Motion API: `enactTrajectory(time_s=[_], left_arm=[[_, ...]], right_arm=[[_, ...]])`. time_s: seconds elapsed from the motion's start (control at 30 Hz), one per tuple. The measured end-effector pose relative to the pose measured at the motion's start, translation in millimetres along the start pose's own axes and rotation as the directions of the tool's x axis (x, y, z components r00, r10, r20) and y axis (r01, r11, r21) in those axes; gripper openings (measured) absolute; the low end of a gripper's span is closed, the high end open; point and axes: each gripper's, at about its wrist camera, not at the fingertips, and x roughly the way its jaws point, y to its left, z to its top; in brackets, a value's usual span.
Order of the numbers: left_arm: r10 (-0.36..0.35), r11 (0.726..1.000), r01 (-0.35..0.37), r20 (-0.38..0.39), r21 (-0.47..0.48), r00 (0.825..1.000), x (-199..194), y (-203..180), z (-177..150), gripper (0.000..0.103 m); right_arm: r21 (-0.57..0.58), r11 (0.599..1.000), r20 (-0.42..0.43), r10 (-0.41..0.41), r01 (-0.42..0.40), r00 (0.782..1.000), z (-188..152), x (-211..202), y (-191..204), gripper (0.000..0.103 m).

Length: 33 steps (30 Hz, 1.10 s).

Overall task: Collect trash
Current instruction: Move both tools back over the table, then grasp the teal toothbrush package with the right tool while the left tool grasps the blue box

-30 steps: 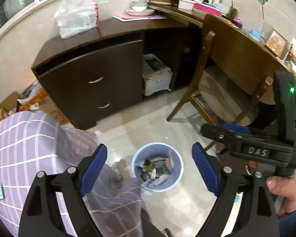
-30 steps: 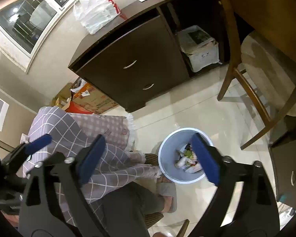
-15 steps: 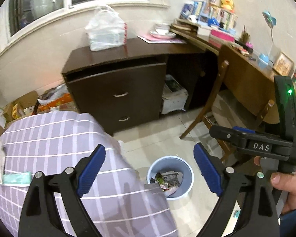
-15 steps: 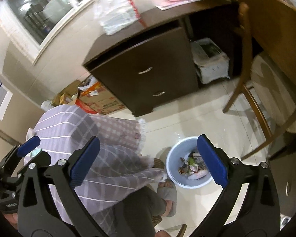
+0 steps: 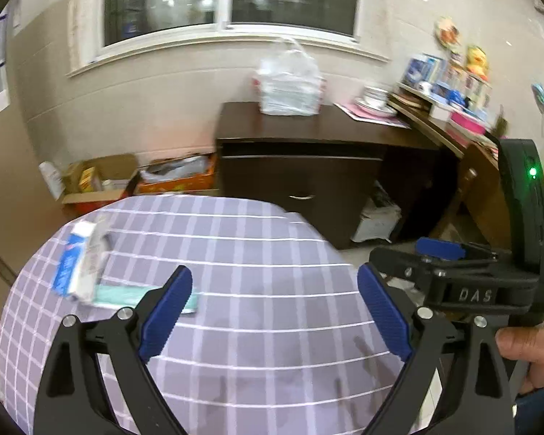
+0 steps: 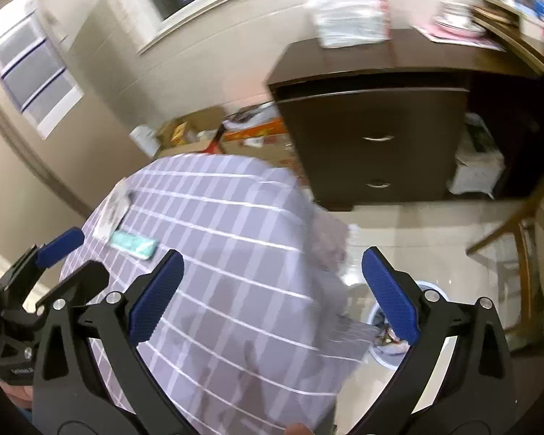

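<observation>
Trash is being seen in two places. On the purple checked cloth [image 5: 257, 290], near its left edge, a blue-and-white carton [image 5: 77, 264] is lying tilted against a flat green packet [image 5: 134, 295]; in the right wrist view the same packet [image 6: 134, 244] is lying at the cloth's [image 6: 228, 261] left edge, the carton [image 6: 108, 214] beyond it being blurred. More trash is lying in the pale blue bin [image 6: 384, 344], which is being partly hidden by the cloth's right edge and by the right gripper's own finger.

The left gripper [image 5: 273, 310] is being held above the cloth with its blue pads [image 5: 167, 311] spread wide and nothing between them. The right gripper [image 6: 272, 291] is likewise being held spread and empty, between cloth and bin. A hand [image 5: 529, 351] is gripping the right gripper's handle.

Beyond the cloth, a dark drawer cabinet [image 5: 301, 177] is carrying a white plastic bag [image 5: 290, 87] on its top, and cardboard boxes [image 5: 101, 177] are standing against the wall.
</observation>
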Motion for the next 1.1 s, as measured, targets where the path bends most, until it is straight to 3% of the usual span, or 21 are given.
enactTrajectory(time_s=[0.27,0.43,0.57,0.7,0.77,0.83,0.97,1.0,1.07,1.1], left_arm=[[0.1,0.989,-0.099,0.004,-0.106,0.995,-7,69,-13,0.091],[0.19,0.965,-0.19,-0.015,-0.18,0.982,5,126,-19,0.091],[0.254,0.95,-0.26,-0.058,-0.172,0.965,32,163,-15,0.091],[0.249,0.955,-0.263,-0.112,-0.135,0.962,63,188,-10,0.09],[0.22,0.963,-0.237,-0.133,-0.131,0.966,73,196,-10,0.072],[0.182,0.97,-0.206,-0.171,-0.129,0.968,82,202,-11,0.029],[0.152,0.974,-0.176,-0.17,-0.141,0.974,76,210,-22,0.026],[0.154,0.973,-0.178,-0.166,-0.146,0.974,71,212,-25,0.026],[0.159,0.97,-0.185,-0.161,-0.159,0.974,63,217,-31,0.025],[0.161,0.969,-0.187,-0.158,-0.165,0.974,59,218,-33,0.025]], right_arm=[[-0.145,0.987,-0.058,0.055,-0.063,0.997,5,34,70,0.097],[-0.234,0.968,-0.109,0.067,-0.091,0.992,6,60,105,0.097],[-0.301,0.947,-0.156,0.068,-0.113,0.985,5,84,132,0.097],[-0.385,0.913,-0.202,0.058,-0.134,0.978,3,108,158,0.097],[-0.428,0.893,-0.217,0.047,-0.139,0.975,1,119,170,0.097],[-0.48,0.865,-0.236,0.029,-0.143,0.971,-2,134,184,0.097],[-0.528,0.834,-0.271,0.011,-0.158,0.963,-9,160,204,0.094],[-0.54,0.827,-0.264,0.011,-0.157,0.964,-11,165,210,0.083],[-0.588,0.797,-0.24,-0.013,-0.135,0.971,-17,171,220,0.075],[-0.619,0.775,-0.22,-0.021,-0.123,0.975,-22,171,225,0.061]])
